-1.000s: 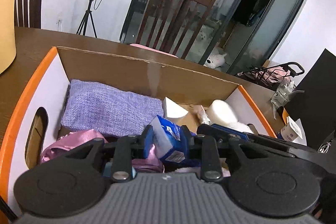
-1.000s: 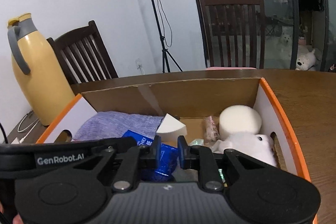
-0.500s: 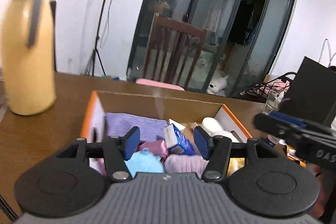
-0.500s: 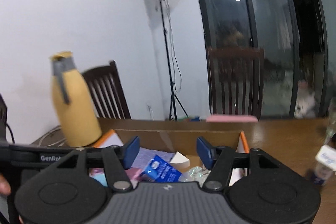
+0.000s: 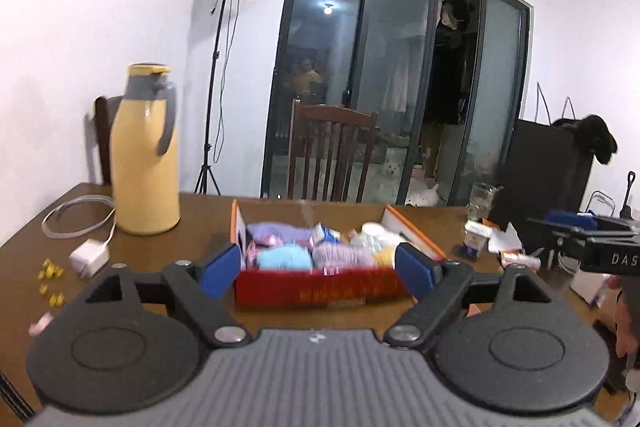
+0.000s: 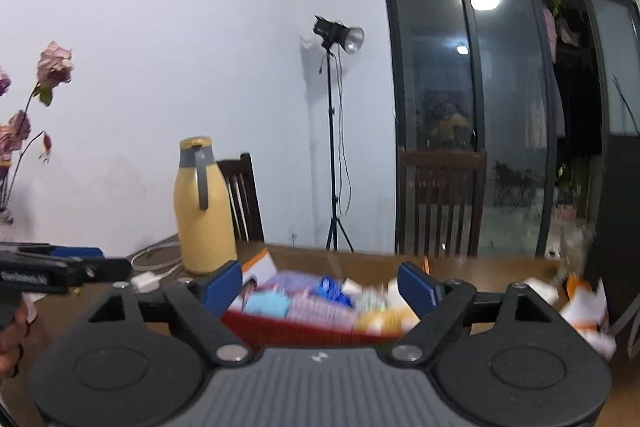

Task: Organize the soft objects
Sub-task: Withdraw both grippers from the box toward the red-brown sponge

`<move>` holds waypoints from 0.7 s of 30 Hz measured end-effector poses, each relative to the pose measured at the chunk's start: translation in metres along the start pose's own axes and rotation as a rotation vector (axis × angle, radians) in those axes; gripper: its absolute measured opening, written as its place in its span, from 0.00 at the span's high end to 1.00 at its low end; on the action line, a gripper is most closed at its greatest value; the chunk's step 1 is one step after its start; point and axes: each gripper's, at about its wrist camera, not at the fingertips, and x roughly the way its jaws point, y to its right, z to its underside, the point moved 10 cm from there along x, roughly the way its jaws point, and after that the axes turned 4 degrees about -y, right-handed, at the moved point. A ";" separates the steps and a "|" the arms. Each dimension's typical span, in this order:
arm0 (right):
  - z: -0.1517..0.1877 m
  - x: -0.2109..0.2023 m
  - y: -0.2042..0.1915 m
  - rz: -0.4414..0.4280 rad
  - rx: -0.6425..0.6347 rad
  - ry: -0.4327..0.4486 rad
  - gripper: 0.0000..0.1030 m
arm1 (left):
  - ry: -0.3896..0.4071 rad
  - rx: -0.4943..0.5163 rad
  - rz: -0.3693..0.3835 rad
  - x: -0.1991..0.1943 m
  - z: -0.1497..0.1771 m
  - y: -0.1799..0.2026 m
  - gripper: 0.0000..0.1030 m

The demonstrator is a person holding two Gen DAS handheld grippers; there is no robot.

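Observation:
A red and orange cardboard box [image 5: 312,291] stands on the brown table, filled with soft things: a light blue ball of yarn [image 5: 284,258], a lilac ball of yarn [image 5: 340,255], a purple cloth [image 5: 276,231], a blue tissue pack [image 5: 326,233] and white plush pieces [image 5: 376,233]. My left gripper [image 5: 318,269] is wide open and empty, held back in front of the box. My right gripper [image 6: 320,287] is also wide open and empty, pulled back from the box [image 6: 304,331], which is blurred in that view.
A yellow thermos jug [image 5: 144,151] stands left of the box, with a white charger and cable [image 5: 88,259] and small yellow bits [image 5: 50,269]. A glass [image 5: 480,201], small packets and papers [image 5: 500,241] lie right. Chairs and a light stand [image 5: 218,87] stand behind the table.
Both grippers let go of the blue tissue pack in the box, opened wide and pulled back and up away from the box.

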 end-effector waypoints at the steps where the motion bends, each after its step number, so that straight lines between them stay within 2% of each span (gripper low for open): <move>1: 0.011 -0.008 -0.003 -0.003 0.003 -0.014 0.18 | -0.001 0.004 -0.007 -0.009 0.010 0.001 0.16; 4: 0.042 -0.033 -0.011 0.003 0.005 -0.039 0.18 | -0.011 -0.002 -0.047 -0.036 0.035 -0.004 0.16; 8: 0.079 -0.060 -0.023 -0.036 0.033 -0.054 0.17 | 0.033 0.005 -0.099 -0.068 0.063 -0.004 0.14; 13: 0.120 -0.086 -0.032 -0.020 0.055 -0.097 0.17 | 0.022 0.002 -0.098 -0.091 0.096 -0.005 0.13; 16: 0.132 -0.097 -0.033 -0.001 0.077 -0.111 0.17 | 0.007 0.004 -0.095 -0.101 0.109 -0.005 0.12; 21: 0.136 -0.111 -0.025 0.058 0.067 -0.107 0.17 | 0.022 0.041 -0.074 -0.116 0.112 0.003 0.09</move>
